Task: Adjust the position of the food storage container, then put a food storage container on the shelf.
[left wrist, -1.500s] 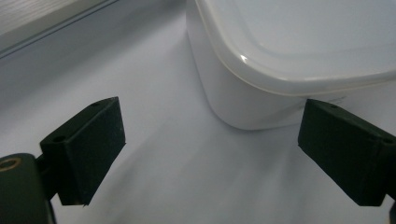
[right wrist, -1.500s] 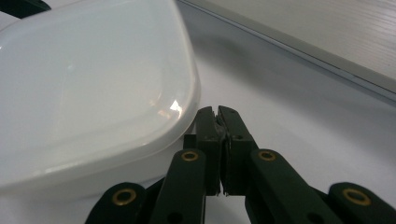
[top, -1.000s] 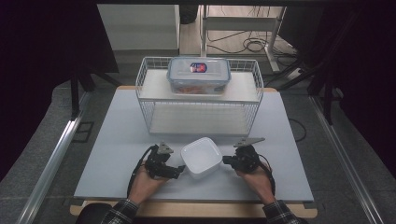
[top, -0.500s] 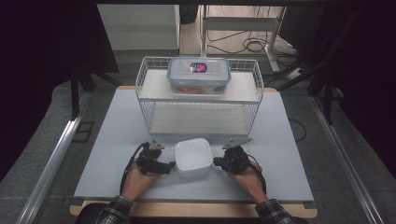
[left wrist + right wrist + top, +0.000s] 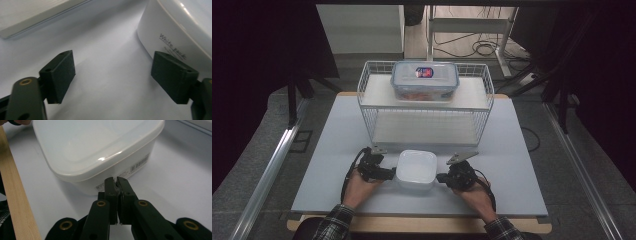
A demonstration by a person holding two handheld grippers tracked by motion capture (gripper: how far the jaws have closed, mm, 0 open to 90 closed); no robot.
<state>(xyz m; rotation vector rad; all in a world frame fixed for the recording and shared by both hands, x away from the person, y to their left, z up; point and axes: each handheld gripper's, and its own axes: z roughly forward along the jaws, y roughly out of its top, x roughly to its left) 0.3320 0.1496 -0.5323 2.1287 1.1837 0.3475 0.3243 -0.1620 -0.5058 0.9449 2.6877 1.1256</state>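
Observation:
A white lidded container (image 5: pixel 416 169) rests on the grey table (image 5: pixel 312 170) between my two grippers. My left gripper (image 5: pixel 386 174) lies at its left side and stands open (image 5: pixel 112 67). Its one pad (image 5: pixel 175 75) is close against the container's wall (image 5: pixel 175 27), and the other pad (image 5: pixel 58 75) is over bare table. My right gripper (image 5: pixel 441 177) is at the container's right side, shut (image 5: pixel 117 182) with nothing between its jaws. Its tips sit at the side wall just under the lid (image 5: pixel 95 147).
A white wire rack (image 5: pixel 424 107) stands behind the container. A clear lidded box (image 5: pixel 425 80) with food sits on its top shelf. The table's wooden front edge (image 5: pixel 15 195) runs close to the container. Bare tabletop lies to the left and right.
The white container has turned from a diagonal pose to square and shifted a little left. Both grippers have moved left with it and sit closer to its sides.

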